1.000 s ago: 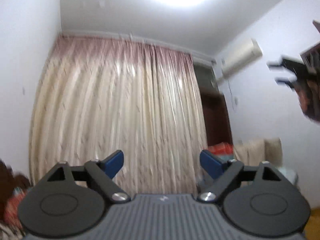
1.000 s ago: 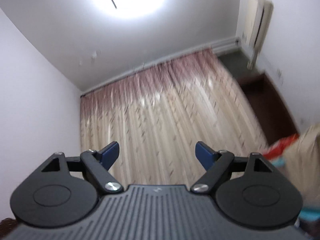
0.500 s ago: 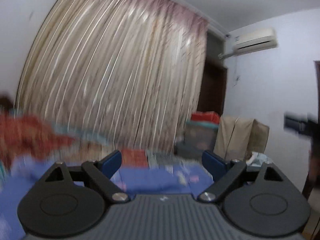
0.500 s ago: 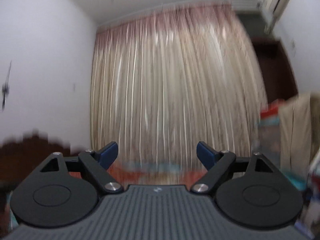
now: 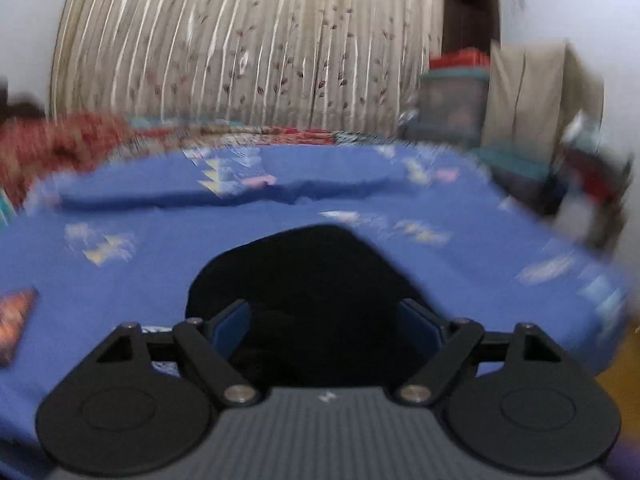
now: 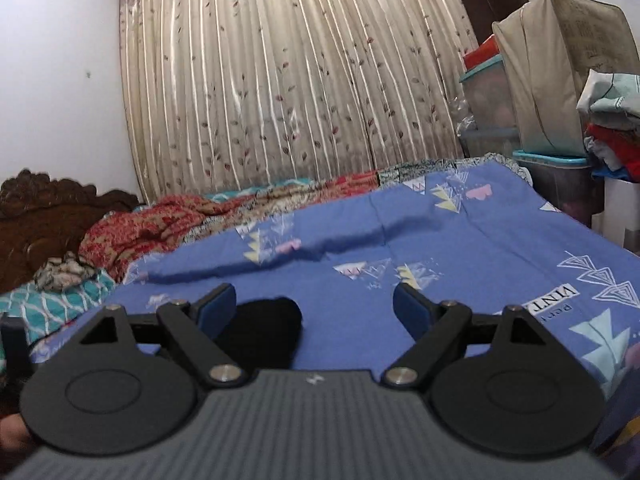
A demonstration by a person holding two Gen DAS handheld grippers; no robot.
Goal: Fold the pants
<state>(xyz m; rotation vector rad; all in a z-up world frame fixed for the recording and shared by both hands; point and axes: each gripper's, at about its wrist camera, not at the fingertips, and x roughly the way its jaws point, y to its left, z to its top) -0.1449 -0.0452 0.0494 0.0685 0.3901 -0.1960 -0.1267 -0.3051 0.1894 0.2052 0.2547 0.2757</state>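
Black pants (image 5: pixel 316 280) lie in a dark heap on the blue patterned bedsheet (image 5: pixel 480 240). In the left wrist view they sit straight ahead, between and beyond the fingers. My left gripper (image 5: pixel 326 318) is open and empty, just above the near part of the heap. In the right wrist view the pants (image 6: pixel 262 330) show only as a dark lump behind the left finger. My right gripper (image 6: pixel 314 306) is open and empty, over the sheet (image 6: pixel 460 248) to the right of the pants.
A red and teal patterned blanket (image 6: pixel 140 232) lies bunched along the bed's far side by the carved wooden headboard (image 6: pixel 36 216). A beige curtain (image 6: pixel 288 80) hangs behind. Stacked plastic bins (image 6: pixel 492 120), a cushion and folded clothes (image 6: pixel 612 128) stand at the right.
Both grippers have tilted down from the ceiling and curtain towards the bed. The bedsheet and black pants have come into view. Both stay open.
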